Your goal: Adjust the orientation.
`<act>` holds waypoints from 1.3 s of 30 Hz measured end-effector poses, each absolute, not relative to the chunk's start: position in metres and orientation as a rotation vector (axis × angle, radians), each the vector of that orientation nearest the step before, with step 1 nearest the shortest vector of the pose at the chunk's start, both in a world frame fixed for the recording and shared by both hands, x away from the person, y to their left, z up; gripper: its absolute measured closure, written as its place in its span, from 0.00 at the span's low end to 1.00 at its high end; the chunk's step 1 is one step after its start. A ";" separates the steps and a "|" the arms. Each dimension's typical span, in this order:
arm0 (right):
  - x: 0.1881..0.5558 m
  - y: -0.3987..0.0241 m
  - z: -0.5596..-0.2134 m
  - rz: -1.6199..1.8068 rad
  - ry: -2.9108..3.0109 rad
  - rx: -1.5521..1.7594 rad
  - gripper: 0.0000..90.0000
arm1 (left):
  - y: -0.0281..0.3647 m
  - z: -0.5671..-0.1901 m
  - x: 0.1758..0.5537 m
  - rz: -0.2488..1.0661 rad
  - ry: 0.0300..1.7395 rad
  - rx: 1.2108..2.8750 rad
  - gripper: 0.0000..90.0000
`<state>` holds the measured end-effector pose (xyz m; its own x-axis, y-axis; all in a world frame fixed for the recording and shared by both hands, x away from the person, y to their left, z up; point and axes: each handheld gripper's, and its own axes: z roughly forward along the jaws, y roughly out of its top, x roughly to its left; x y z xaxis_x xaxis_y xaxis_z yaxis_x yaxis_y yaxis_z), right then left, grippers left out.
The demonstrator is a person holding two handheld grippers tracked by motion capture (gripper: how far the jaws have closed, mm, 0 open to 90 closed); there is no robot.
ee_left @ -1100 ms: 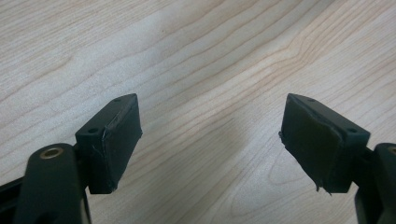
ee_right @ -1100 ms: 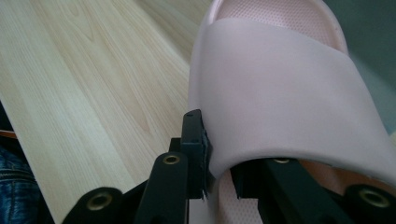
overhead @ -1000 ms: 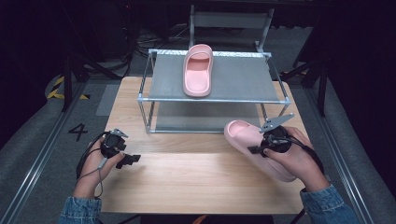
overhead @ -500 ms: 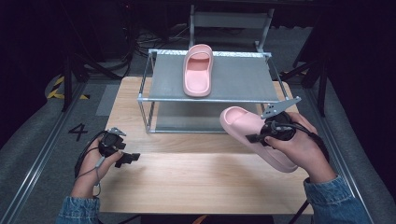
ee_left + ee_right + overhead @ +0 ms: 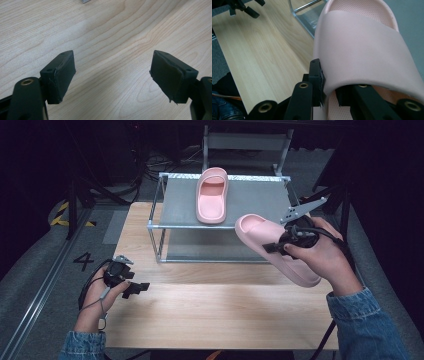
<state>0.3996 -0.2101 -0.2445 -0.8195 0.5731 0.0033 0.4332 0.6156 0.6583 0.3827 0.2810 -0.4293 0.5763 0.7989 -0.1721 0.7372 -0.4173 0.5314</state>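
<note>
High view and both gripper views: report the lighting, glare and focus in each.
High view: table evenly lit, surroundings nearly black, soft sheen on the rack shelf. Left gripper view: open left gripper sharp against bright wood grain, a pale glare patch farther off. Right gripper view: right gripper clamps the pink slipper, whose close strap looks soft and slightly washed out.

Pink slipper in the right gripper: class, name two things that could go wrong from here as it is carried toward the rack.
1. The right gripper pinches only one side of the strap of the held slipper, one of the fingers outside, one under it; the soft strap might flex and slip.
2. The held slipper hangs tilted beside the rack; its toe could catch the frame or nudge the second slipper on the top shelf.
</note>
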 end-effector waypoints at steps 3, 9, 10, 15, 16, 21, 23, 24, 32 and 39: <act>0.406 -0.209 -0.240 0.981 2.623 0.838 0.87 | 0.281 -0.429 0.382 0.155 1.226 2.237 0.23; 0.427 -0.204 -0.229 0.950 2.596 0.876 0.87 | 0.289 -0.428 0.379 0.191 1.265 2.200 0.22; 0.430 -0.203 -0.228 0.947 2.592 0.881 0.87 | 0.291 -0.428 0.379 0.190 1.263 2.202 0.21; 0.447 -0.197 -0.223 0.917 2.579 0.907 0.87 | 0.294 -0.428 0.377 0.206 1.282 2.187 0.21; 0.451 -0.196 -0.222 0.907 2.579 0.917 0.87 | 0.295 -0.428 0.376 0.216 1.289 2.178 0.21; 0.471 -0.190 -0.220 0.870 2.568 0.953 0.87 | 0.298 -0.429 0.374 0.222 1.298 2.179 0.21; 0.477 -0.189 -0.219 0.860 2.561 0.969 0.87 | 0.299 -0.429 0.373 0.212 1.304 2.186 0.21; 0.481 -0.188 -0.219 0.852 2.559 0.977 0.87 | 0.299 -0.429 0.372 0.213 1.308 2.184 0.21; 0.505 -0.184 -0.219 0.799 2.545 1.051 0.87 | 0.302 -0.430 0.370 0.220 1.320 2.178 0.20; 0.527 -0.181 -0.226 0.767 2.551 1.113 0.87 | 0.302 -0.433 0.371 0.230 1.321 2.189 0.21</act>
<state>0.5273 -0.1812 -0.2257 -0.6754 0.7371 -0.0206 0.6035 0.5686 0.5590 0.3710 0.3020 -0.4329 0.4982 0.8557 -0.1396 0.7584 -0.3521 0.5485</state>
